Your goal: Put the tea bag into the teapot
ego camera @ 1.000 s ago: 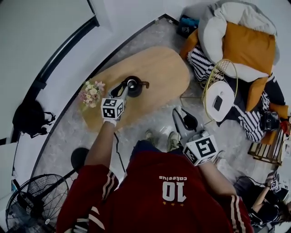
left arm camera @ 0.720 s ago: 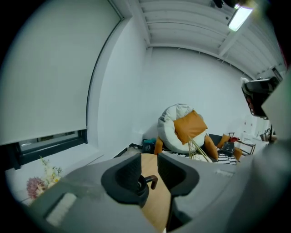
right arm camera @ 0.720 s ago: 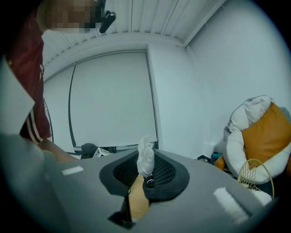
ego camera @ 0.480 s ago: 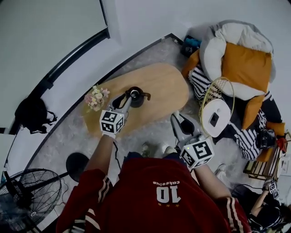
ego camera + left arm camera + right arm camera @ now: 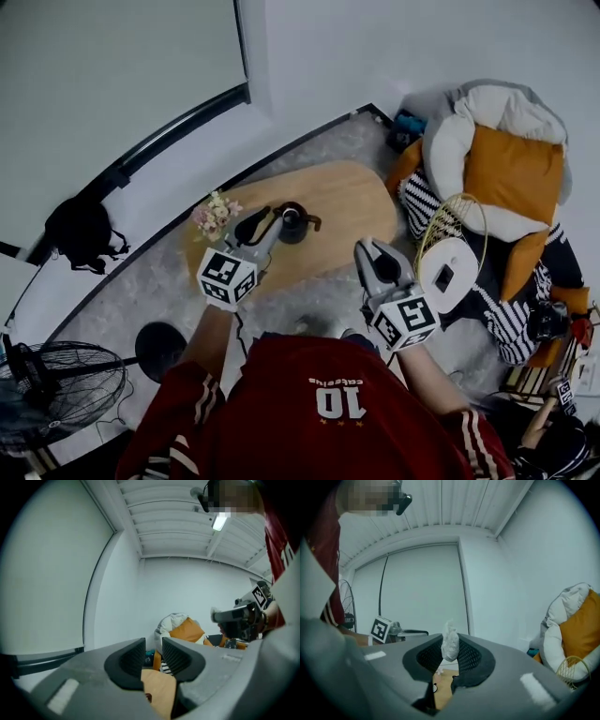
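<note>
Right gripper (image 5: 366,248) clamped on tea bag (image 5: 450,641); bag pokes up above pads. Left gripper (image 5: 153,653) empty, jaws slightly apart, up beside black teapot (image 5: 294,225) on wooden table (image 5: 352,197). Right is off table edge, apart from pot. My plan: bring bag over pot mouth, tip nose down, release low. Can't tell if lid is off, so I check first. Light bag may cling to pad.

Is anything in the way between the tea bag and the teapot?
Nothing visible. The right gripper holds the tea bag; only bare table lies between it and the teapot.
</note>
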Tool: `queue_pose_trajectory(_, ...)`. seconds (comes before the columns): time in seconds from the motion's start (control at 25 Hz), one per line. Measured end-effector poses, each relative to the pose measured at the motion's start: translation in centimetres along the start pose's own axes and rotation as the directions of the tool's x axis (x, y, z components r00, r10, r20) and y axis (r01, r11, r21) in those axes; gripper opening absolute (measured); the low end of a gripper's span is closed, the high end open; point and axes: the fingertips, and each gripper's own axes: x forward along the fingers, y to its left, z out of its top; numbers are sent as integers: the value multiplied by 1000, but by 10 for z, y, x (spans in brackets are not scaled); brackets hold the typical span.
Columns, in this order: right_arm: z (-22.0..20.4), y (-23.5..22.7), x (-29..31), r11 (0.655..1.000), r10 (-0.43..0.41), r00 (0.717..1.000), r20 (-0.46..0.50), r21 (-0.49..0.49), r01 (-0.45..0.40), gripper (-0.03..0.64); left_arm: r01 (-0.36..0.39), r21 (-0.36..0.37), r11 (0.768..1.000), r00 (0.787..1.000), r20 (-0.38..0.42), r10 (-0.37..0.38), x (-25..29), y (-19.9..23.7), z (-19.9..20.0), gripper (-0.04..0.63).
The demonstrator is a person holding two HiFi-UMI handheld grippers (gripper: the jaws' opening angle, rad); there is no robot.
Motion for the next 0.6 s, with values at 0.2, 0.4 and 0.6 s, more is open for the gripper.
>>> queue_pose_trajectory(0.2, 7, 11, 6, 1000, 18, 1000, 16, -11, -18, 52, 15, 35, 999, 999, 30, -16, -19, -14, 30, 118)
queue_pose_trajectory(0.4, 16, 10, 7, 1000, 28, 999, 28, -8, -28, 52, 8, 68, 998, 999, 32, -10, -29, -26, 43, 118)
queue_pose_trajectory(0.6, 19, 11, 7, 999, 34, 999, 31, -6, -33, 52, 17, 64, 998, 999, 47, -20, -36, -35, 52, 94)
